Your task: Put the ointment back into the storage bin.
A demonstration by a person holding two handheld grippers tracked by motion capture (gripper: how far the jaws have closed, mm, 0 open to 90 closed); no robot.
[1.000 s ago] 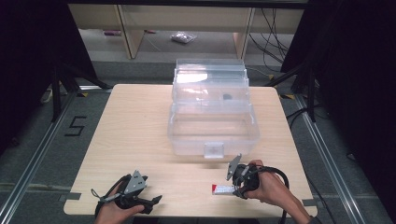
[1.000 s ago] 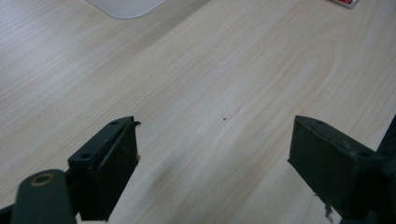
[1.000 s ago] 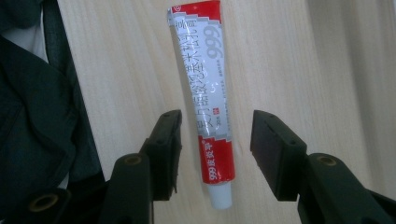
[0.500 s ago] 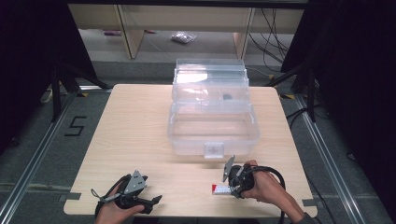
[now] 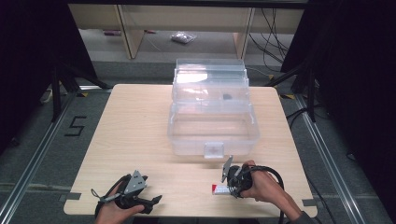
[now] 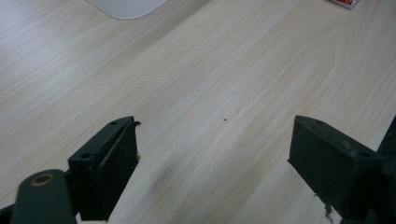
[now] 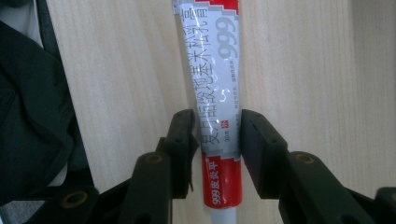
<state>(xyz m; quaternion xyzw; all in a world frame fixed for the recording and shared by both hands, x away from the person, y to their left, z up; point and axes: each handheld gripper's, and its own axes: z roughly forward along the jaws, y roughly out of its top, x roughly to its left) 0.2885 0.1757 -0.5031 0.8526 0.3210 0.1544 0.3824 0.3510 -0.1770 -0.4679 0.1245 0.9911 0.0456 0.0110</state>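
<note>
A red and white ointment tube [image 5: 216, 188] lies flat on the wooden table [image 5: 140, 126] near the front edge, right of centre. My right gripper [image 5: 229, 185] is down at the tube, held by a hand from the right. In the right gripper view the tube [image 7: 217, 70] runs straight away from the camera and my right gripper [image 7: 217, 135] is shut on it, both pads against its sides near the red end. My left gripper [image 5: 155, 200] rests at the front left, open over bare wood [image 6: 215, 154] with nothing between its jaws.
A clear plastic storage box [image 5: 212, 126] with its lid raised stands at the middle back of the table; a small dark item lies in its upper tray. Its corner [image 6: 126, 5] shows in the left gripper view. Dark floor and cables surround the table.
My right gripper has moved a little to the left and lower onto the tube and closed on it. The left gripper has stayed put.
</note>
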